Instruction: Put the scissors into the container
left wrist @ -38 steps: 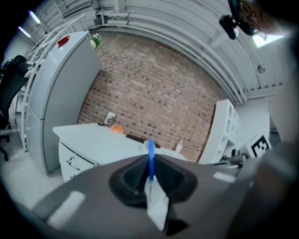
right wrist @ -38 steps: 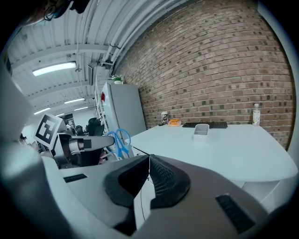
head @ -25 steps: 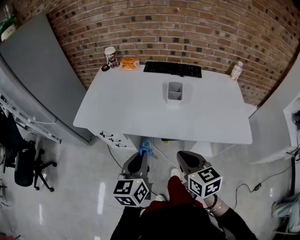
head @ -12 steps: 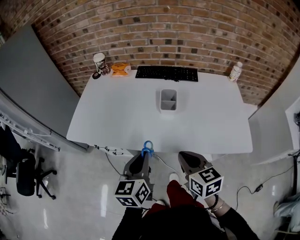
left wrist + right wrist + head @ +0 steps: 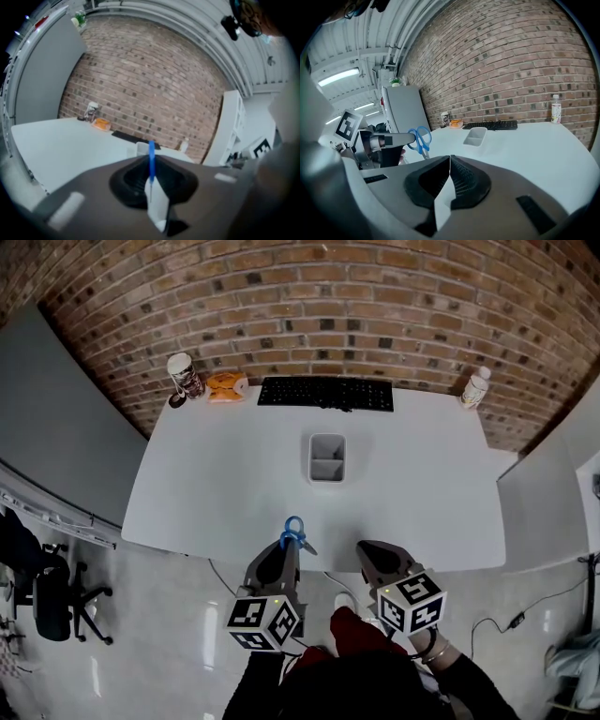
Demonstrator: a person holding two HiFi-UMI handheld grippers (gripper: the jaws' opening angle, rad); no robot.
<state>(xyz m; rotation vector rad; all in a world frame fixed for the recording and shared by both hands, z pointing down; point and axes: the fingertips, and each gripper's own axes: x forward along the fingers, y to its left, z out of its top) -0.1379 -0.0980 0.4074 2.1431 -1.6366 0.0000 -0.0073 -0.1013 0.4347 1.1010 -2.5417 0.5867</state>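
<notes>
By the near edge of the bench [image 5: 225, 493], clenched between the fingers of the left gripper [image 5: 286, 547]: the scissors [image 5: 294, 532], blue plastic loops poking out ahead, metal part mostly hidden in the grip. Well apart from the container [image 5: 326, 457], set mid-bench. Right gripper [image 5: 372, 556] pressed together on nothing, fingers dark and ribbed.

Could twist in that narrow pinch, being thin, hard and slick. Could then drop to the floor instead of the bench. Could also catch the divider or a thin wall of the container, which looks pale, boxy, two-celled and probably light, and so tip it or shove it toward the keyboard [image 5: 325, 393]. Loops-first entry likely awkward: wide rounded handles, narrow cells. Smooth matte bench top, probably little friction to stop a slide.
</notes>
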